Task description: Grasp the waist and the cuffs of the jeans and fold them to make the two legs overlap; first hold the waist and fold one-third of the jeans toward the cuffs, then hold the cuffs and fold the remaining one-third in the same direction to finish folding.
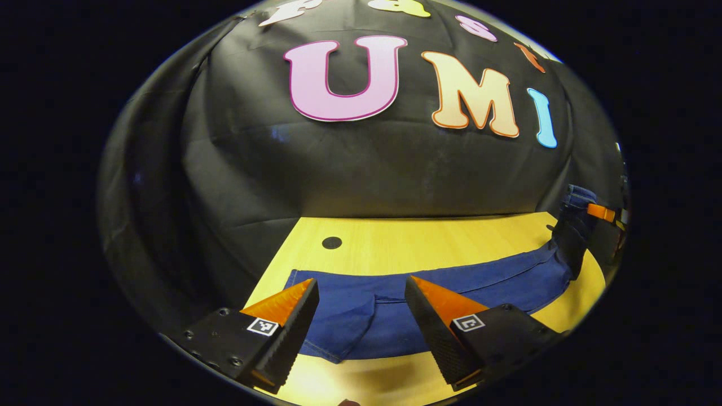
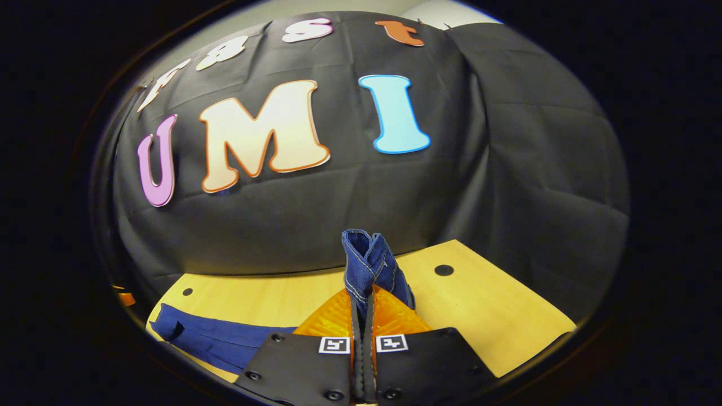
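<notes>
While pinched, blue denim jeans bunch above wooden table.

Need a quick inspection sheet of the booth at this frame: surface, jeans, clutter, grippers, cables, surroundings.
Surface: light wooden table with dark round holes.
Job's things: blue jeans lie stretched across the table; one end is lifted off the wood and bunched. Which end is waist or cuffs, I cannot tell.
Clutter: nothing seen.
Grippers: left gripper open, its fingers either side of the flat end of the jeans, not gripping. Right gripper shut on the raised end of the jeans; the left gripper view shows it at the far right, holding that end up.
Cables: nothing seen.
Surroundings: black cloth wall behind and beside the table.
</notes>
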